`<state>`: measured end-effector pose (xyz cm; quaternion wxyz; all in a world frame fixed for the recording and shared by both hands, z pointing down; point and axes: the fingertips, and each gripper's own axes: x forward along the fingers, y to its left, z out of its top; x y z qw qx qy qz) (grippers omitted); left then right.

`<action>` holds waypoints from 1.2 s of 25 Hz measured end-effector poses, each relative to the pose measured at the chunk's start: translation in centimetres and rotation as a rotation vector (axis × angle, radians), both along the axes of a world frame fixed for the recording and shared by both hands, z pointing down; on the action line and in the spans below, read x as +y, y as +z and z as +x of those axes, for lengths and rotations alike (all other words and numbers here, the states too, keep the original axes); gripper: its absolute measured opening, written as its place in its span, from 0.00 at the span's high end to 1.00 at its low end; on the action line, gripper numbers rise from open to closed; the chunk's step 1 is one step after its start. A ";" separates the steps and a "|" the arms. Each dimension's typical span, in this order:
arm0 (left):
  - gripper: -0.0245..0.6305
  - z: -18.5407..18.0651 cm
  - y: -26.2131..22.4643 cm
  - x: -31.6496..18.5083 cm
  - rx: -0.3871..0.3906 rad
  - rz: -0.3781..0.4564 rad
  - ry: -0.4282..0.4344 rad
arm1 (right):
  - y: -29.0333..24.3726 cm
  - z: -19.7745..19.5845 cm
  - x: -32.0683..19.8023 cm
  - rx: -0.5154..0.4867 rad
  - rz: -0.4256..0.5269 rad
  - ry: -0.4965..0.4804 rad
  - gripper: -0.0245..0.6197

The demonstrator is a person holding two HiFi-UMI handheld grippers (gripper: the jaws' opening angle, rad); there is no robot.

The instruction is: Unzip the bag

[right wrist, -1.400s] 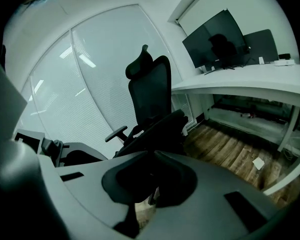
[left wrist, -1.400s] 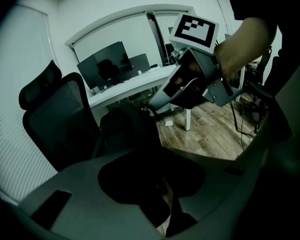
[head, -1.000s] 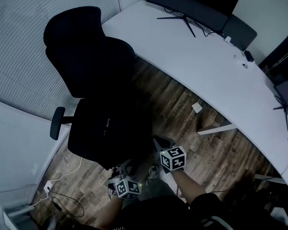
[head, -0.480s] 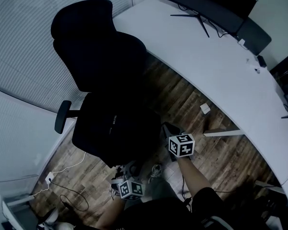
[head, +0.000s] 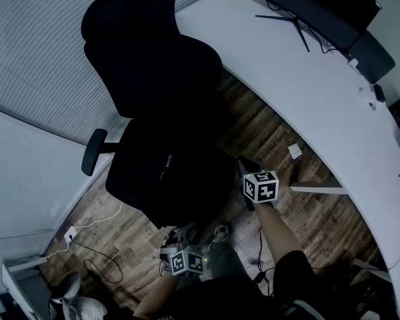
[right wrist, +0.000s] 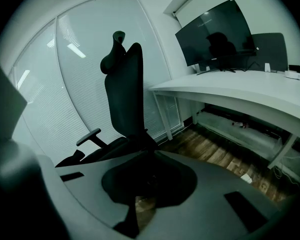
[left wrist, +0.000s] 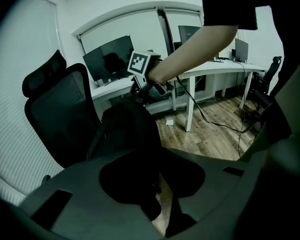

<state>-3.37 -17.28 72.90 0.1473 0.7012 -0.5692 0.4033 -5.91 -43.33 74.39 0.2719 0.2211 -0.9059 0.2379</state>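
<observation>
Wood floor is left open between chair and tabletop edge. On the seat, bag is gripped by left claw; right claw is closed on its top, moved farther from the left than before.

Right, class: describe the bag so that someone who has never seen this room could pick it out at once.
Find the long white desk, then the black office chair beside it. On its seat stands the bag: black like the chair, but a soft rounded pack with a shoulder strap, not a stiff backrest.

Head view looks steeply down on the chair and counter; both gripper views, low and close, face that chair.
</observation>
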 end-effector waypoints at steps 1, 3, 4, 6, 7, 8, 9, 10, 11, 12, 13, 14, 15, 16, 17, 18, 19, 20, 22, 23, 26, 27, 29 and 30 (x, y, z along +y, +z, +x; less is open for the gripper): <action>0.79 -0.1 0.0 0.0 0.003 0.001 -0.002 | 0.2 -0.3 -0.2 0.005 0.000 -0.004 0.87; 0.79 -0.2 0.1 -0.1 0.005 0.002 -0.007 | 0.6 -0.9 -0.6 0.014 -0.001 -0.010 0.87; 0.79 -0.3 0.1 -0.1 0.005 0.003 -0.010 | 0.8 -1.1 -0.8 0.019 0.000 -0.014 0.87; 0.79 -0.4 0.1 -0.2 0.007 0.005 -0.015 | 1.1 -1.7 -1.0 0.027 0.001 -0.020 0.87; 0.80 -0.5 0.1 -0.2 0.007 0.007 -0.017 | 1.2 -1.9 -1.1 0.031 0.002 -0.021 0.88; 0.80 -0.6 0.1 -0.2 0.008 0.008 -0.019 | 1.3 -2.0 -1.1 0.034 0.003 -0.022 0.88; 0.80 -0.6 0.1 -0.2 0.009 0.010 -0.020 | 1.4 -2.2 -1.1 0.036 0.003 -0.023 0.88; 0.80 -0.6 0.2 -0.1 0.009 0.010 -0.021 | 1.5 -2.2 -1.1 0.037 0.002 -0.023 0.88; 0.80 -0.6 0.2 -0.1 0.009 0.010 -0.021 | 1.5 -2.3 -1.1 0.036 0.001 -0.023 0.88; 0.80 -0.5 0.3 -0.2 0.008 0.008 -0.020 | 1.5 -2.3 -1.1 0.032 -0.001 -0.024 0.88; 0.80 -0.5 0.4 -0.2 0.008 0.005 -0.018 | 1.5 -2.2 -1.0 0.028 -0.002 -0.024 0.87; 0.80 -0.4 0.5 -0.2 0.007 0.001 -0.014 | 1.5 -2.1 -1.0 0.023 -0.002 -0.023 0.87; 0.80 -0.3 0.6 -0.3 0.007 -0.005 -0.008 | 1.5 -2.0 -0.9 0.018 -0.003 -0.021 0.87; 0.80 -0.2 0.7 -0.2 0.009 -0.009 -0.004 | 1.5 -2.0 -0.8 0.015 -0.003 -0.019 0.87; 0.80 -0.2 0.7 -0.2 0.013 -0.012 -0.002 | 1.5 -1.9 -0.7 0.013 -0.001 -0.016 0.87; 0.79 -0.3 0.7 -0.2 0.018 -0.013 -0.004 | 1.5 -1.9 -0.6 0.014 0.002 -0.011 0.87; 0.78 -0.3 0.7 -0.2 0.025 -0.012 -0.009 | 1.5 -1.8 -0.5 0.017 0.007 -0.005 0.87; 0.77 -0.2 0.8 -0.2 0.033 -0.010 -0.018 | 1.3 -1.6 -0.5 0.019 0.011 0.001 0.87; 0.76 -0.2 0.8 -0.2 0.053 -0.009 -0.041 | 1.1 -1.3 -0.4 0.020 0.015 0.012 0.87; 0.75 -0.2 0.8 -0.1 0.064 -0.010 -0.050 | 1.0 -1.1 -0.3 0.020 0.014 0.014 0.87; 0.73 -0.2 0.7 -0.2 0.094 0.003 -0.051 | 0.5 -0.5 0.4 0.019 0.011 0.023 0.85; 0.72 0.0 0.3 -0.3 0.103 0.014 -0.043 | 0.3 -0.2 0.6 0.017 0.012 0.032 0.84; 0.71 0.2 -0.6 -0.7 0.109 0.033 -0.020 | -0.3 0.7 1.0 0.008 0.018 0.060 0.84; 0.71 0.2 -1.0 -0.8 0.108 0.040 -0.008 | -0.7 1.1 1.3 0.004 0.022 0.073 0.84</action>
